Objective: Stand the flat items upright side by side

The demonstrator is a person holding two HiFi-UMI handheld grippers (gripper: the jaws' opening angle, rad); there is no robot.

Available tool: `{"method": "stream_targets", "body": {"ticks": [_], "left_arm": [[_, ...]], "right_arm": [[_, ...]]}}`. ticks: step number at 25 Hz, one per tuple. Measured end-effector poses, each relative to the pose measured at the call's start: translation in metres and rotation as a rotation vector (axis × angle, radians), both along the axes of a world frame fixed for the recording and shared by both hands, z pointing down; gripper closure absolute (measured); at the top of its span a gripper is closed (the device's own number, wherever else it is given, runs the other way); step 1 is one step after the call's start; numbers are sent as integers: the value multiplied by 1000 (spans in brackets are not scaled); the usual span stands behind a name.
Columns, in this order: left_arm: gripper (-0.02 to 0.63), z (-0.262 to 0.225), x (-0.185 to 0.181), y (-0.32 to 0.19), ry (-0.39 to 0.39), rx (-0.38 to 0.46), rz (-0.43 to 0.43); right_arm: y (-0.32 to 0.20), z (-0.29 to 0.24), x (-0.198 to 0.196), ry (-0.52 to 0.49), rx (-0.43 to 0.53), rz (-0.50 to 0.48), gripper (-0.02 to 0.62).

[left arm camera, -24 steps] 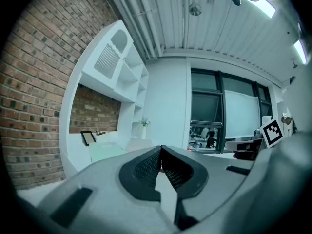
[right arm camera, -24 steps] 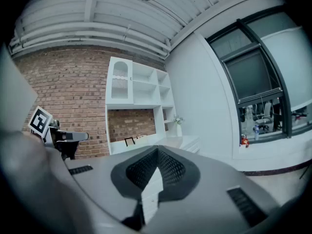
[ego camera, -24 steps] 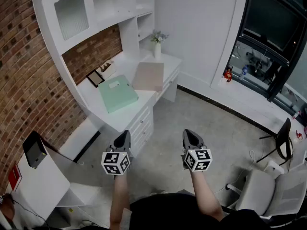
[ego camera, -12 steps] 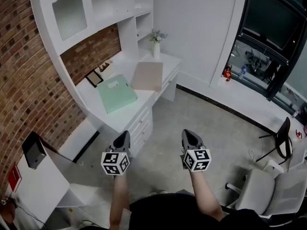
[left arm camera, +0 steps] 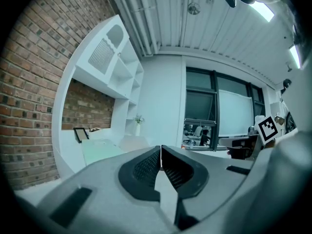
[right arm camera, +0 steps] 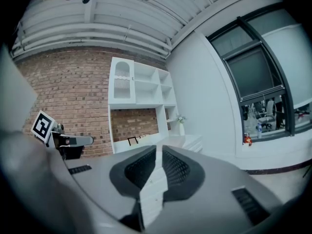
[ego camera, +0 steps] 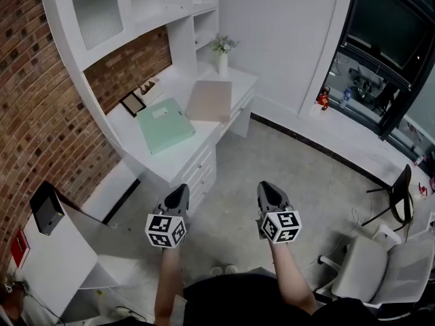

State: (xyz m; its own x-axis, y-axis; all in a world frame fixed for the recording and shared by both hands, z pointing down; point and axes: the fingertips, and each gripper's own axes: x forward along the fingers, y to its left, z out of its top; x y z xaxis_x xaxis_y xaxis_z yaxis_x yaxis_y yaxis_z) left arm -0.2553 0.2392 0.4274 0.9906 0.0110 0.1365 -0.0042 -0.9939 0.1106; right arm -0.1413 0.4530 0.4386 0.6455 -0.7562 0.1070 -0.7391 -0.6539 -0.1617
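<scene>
Two flat items were the ones to be stood up, and both lay flat on the white desk (ego camera: 175, 156) in the upper left of the head view: a mint-green folder (ego camera: 165, 125) nearer the camera and a tan board (ego camera: 211, 100) just beyond it toward the upper right. Their corners were close; touching or not, could not tell. Behind them a small black picture frame (ego camera: 132, 103) leaned near the brick wall (ego camera: 34, 94), and a vase of flowers (ego camera: 223, 60) stood at the desk's far end under the white shelving (ego camera: 136, 5). The left gripper (ego camera: 179, 189) and right gripper (ego camera: 267, 186) were held out over bare floor (ego camera: 285, 161) in the lower middle of the frame, well apart from the desk, tips pointing toward it. Judged an approach posture: tools carried level and ready while the person closed in. Each gripper's own view showed its two jaws pressed together with nothing between them, so both tongs were fully closed and empty. Probably carried closed only because no grasp was yet due; they would need opening before either item could be taken. Task judged not begun. Against the frame a second earlier: desk and folders sat a little higher in the frame, what looked like shoe tips (ego camera: 217, 271) had come into sight at bottom centre, the left gripper had drifted slightly right, jaws unchanged, both items unmoved on the desk
</scene>
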Motion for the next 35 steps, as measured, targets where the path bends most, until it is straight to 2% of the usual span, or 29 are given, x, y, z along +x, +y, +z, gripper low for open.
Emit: {"method": "stream_targets", "body": {"ticks": [4, 5, 6, 7, 9, 11, 14, 23, 28, 35], "left_arm": [[590, -5, -10, -1, 48, -18, -4], [549, -5, -13, -3, 58, -29, -8], [456, -5, -16, -4, 66, -37, -14], [396, -5, -19, -6, 72, -40, -23], [331, -4, -27, -11, 82, -34, -45], [294, -2, -34, -15, 80, -32, -60], [276, 5, -41, -23, 65, -41, -69], [268, 18, -51, -46, 69, -63, -72], [268, 15, -44, -64, 81, -60, -82], [268, 11, -17, -96, 87, -50, -121]], "right_arm": [[-6, -8, -10, -25, 46, -39, 452], [-7, -11, -12, -33, 67, -48, 417], [-7, -13, -14, -42, 90, -55, 372], [-8, -14, -16, -51, 111, -59, 339], [-8, -17, -19, -67, 140, -59, 304], [-8, -17, -21, -81, 153, -51, 291], [-11, -13, -20, -105, 158, -26, 290], [-13, -3, -28, -114, 140, 27, 290], [-24, 1, -20, -116, 137, 38, 290], [-57, -10, 19, -95, 163, 12, 290]]}}
